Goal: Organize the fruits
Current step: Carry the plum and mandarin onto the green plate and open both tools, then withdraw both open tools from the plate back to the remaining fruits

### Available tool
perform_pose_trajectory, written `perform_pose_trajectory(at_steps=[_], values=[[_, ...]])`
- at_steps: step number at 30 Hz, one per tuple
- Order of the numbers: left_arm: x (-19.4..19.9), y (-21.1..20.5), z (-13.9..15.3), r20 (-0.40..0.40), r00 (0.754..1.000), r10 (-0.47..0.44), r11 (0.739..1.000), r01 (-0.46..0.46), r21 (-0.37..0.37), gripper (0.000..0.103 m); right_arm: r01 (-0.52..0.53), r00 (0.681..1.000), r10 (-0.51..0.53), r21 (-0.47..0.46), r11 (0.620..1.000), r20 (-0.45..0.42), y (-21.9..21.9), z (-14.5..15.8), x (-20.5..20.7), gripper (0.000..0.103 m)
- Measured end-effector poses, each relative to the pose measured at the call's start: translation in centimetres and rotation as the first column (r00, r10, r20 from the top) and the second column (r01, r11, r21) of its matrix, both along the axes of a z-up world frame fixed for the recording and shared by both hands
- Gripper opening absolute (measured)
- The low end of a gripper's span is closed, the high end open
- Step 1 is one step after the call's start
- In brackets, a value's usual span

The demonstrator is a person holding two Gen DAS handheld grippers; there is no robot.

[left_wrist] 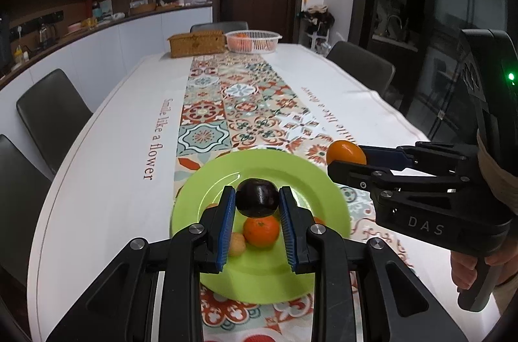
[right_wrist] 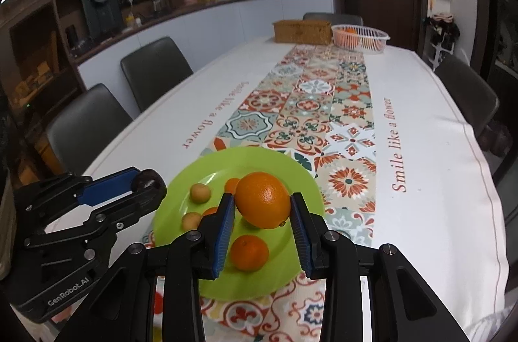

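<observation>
Plum [left_wrist: 257, 197] pinched in left gripper [left_wrist: 257, 203], orange [right_wrist: 263, 200] in right gripper [right_wrist: 263, 209], both above green plate [left_wrist: 310, 180].

Both views are lit evenly by indoor light from overhead, bright on the white tabletop [left_wrist: 106, 148] and dimmer toward the shelves and cabinets at 10 o'clock. The green plate [left_wrist: 291, 173] carries soft glare streaks near its middle, and the fruit resting on it throws only faint, short shadows. The dark glass wall [left_wrist: 453, 18] at 2 o'clock in the left wrist view reflects little and reads nearly black. Fisheye distortion bends the tabletop edges and cabinet lines strongly outward, with black vignetting in all four corners. Focus is fairly sharp at centre; the far basket [right_wrist: 362, 38] and door look softer and slightly grainy.
</observation>
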State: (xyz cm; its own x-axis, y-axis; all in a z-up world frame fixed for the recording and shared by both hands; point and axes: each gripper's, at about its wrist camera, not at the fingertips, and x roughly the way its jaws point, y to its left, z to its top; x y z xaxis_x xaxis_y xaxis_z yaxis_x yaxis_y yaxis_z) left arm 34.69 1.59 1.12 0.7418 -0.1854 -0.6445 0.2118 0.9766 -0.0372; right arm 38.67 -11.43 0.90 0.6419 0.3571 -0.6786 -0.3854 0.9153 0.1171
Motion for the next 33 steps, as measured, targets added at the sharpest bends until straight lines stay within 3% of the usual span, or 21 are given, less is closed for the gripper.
perform_pose_trajectory(at_steps=[12,22,24,33], values=[[4.6,1.5,-4.1,-0.143,0.989,0.036,0.999,-0.037,-0.008,0.027,-0.021,0.992,0.018,-0.021,1.0,-0.125,1.7,-3.6,4.9,0.036],[4.9,1.5,-4.8,-0.174,0.984,0.032,0.999,-0.033,-0.002,0.028,0.004,0.983,-0.01,-0.032,0.999,-0.183,1.9,-5.6,6.3,0.038],[4.6,1.5,-4.6,-0.169,0.985,0.033,0.999,-0.033,-0.001,0.03,0.006,0.984,-0.01,-0.02,1.0,-0.179,1.6,-5.3,6.1,0.043],[0.9,1.5,-2.0,-0.099,0.994,0.051,0.999,-0.049,0.022,0.039,-0.022,0.997,0.017,-0.06,0.998,-0.07,1.1,-2.2,2.1,0.043]])
